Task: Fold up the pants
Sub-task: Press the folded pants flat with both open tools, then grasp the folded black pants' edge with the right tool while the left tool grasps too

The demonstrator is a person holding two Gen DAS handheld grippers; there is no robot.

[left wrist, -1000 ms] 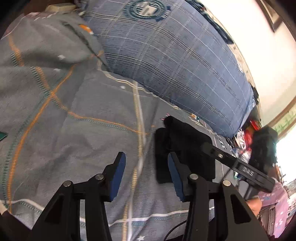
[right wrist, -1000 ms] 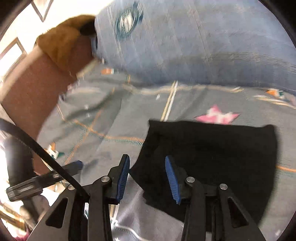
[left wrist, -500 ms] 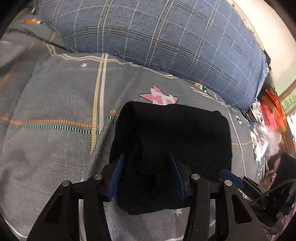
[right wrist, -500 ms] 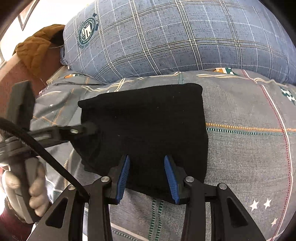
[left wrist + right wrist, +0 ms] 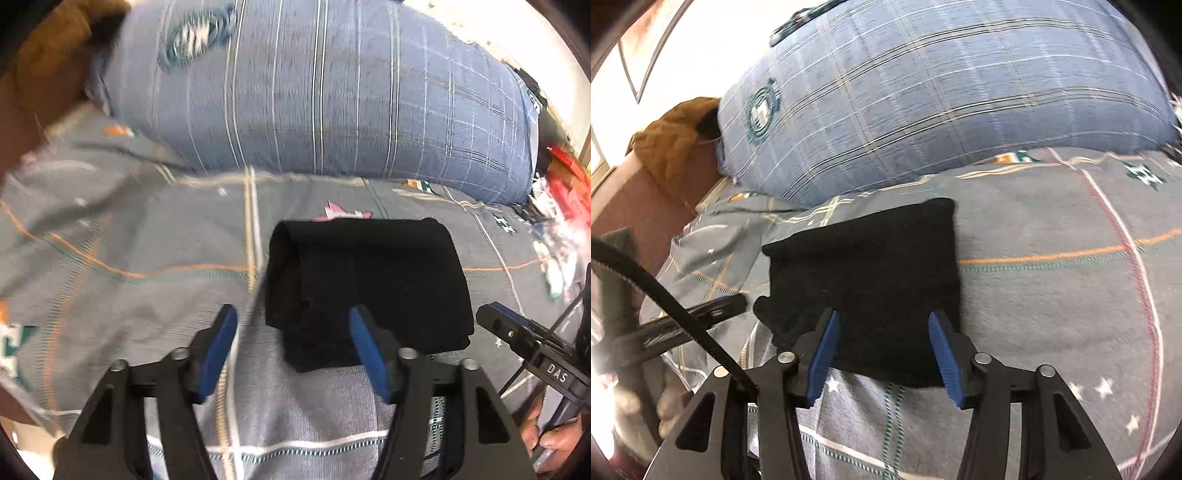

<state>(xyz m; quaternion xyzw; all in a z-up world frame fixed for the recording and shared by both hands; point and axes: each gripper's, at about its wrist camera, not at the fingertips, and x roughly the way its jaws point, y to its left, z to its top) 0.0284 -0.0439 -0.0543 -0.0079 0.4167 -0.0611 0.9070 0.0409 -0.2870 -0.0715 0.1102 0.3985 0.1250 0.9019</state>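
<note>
The black pants [image 5: 369, 280] lie as a compact, folded bundle on the bed [image 5: 147, 258], toward the head edge, just short of the big blue plaid pillow [image 5: 332, 103]. The left claw [image 5: 291, 343] stands with its blue pads apart, its right pad over the bundle's near-left corner and its left pad over bare sheet; it grips nothing. The right claw [image 5: 882, 354] is likewise apart, both pads straddling the near edge of the pants [image 5: 868, 284] without clamping them.

The risk, as I judge it, lies in the soft ground — the bed gives under any pressure, so a downward poke could tilt the stack and let the layers slide. The near-left side of the bundle looks stepped and uneven in the right wrist view, with a lower layer jutting out; a claw brushing that lip on its way out could drag it open and undo the fold. A pad might also pinch the sheet along with the cloth.

The pants are a matte, knit-looking black fabric, thick at the rolled left fold, roughly rectangular. The sheet is grey cotton with orange and white stitched lines, stars and small patches — lightly wrinkled. The pillow is plump and smooth, with a round crest. A mustard-brown fleecy item [image 5: 676, 147] sits at the bed's head-left corner.
</note>
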